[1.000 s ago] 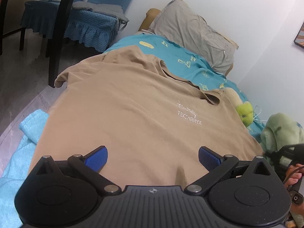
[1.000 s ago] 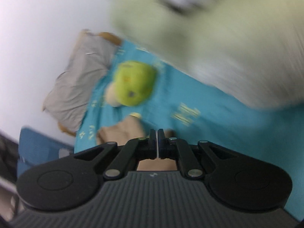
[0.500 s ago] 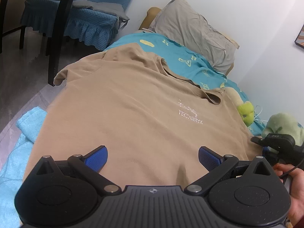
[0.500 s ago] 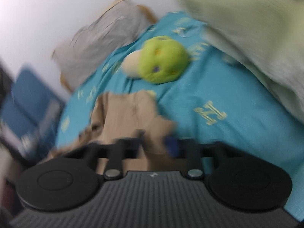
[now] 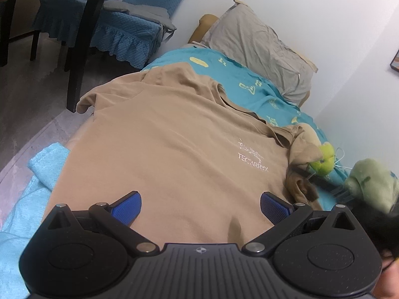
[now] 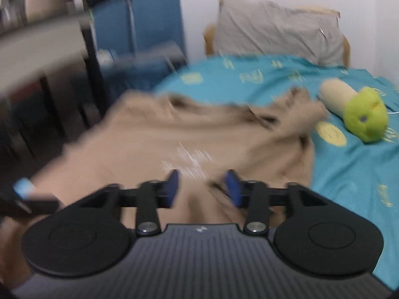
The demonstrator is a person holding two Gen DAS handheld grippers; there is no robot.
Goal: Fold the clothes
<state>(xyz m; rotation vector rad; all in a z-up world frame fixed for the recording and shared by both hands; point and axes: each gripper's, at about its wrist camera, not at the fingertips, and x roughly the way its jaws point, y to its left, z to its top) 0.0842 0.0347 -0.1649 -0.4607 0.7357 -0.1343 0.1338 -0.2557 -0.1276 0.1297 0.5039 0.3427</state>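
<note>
On the bed, over a teal patterned sheet (image 5: 251,79), a tan short-sleeved T-shirt with a small white chest logo (image 5: 169,149) lies spread nearly flat, its hem toward the cameras and its collar toward the far end. At the left, a pale blue towel (image 5: 46,164) lies by the shirt's near-left edge, and a dark chair with a blue ruffled cover (image 5: 119,35) stands on the floor beyond. The left gripper (image 5: 200,205) hovers over the shirt's near hem with its blue-padded jaws spread wide and nothing between them. In the middle of the far end a grey pillow (image 5: 259,42) leans against the wall. The right gripper (image 6: 202,189) is poised above the right part of the shirt, jaws parted and empty, though that view is smeared by motion and contact with the cloth cannot be judged. At the right, the shirt's sleeve is bunched and crumpled beside a lime-green plush toy (image 6: 364,118), and a pale green plush (image 5: 374,184) sits nearer. The folding looks barely begun: no clean fold shows, so the sleeves and body probably remain to be folded. The near hem is hidden behind the gripper bodies, and the left sleeve hangs off the bed's edge.
</note>
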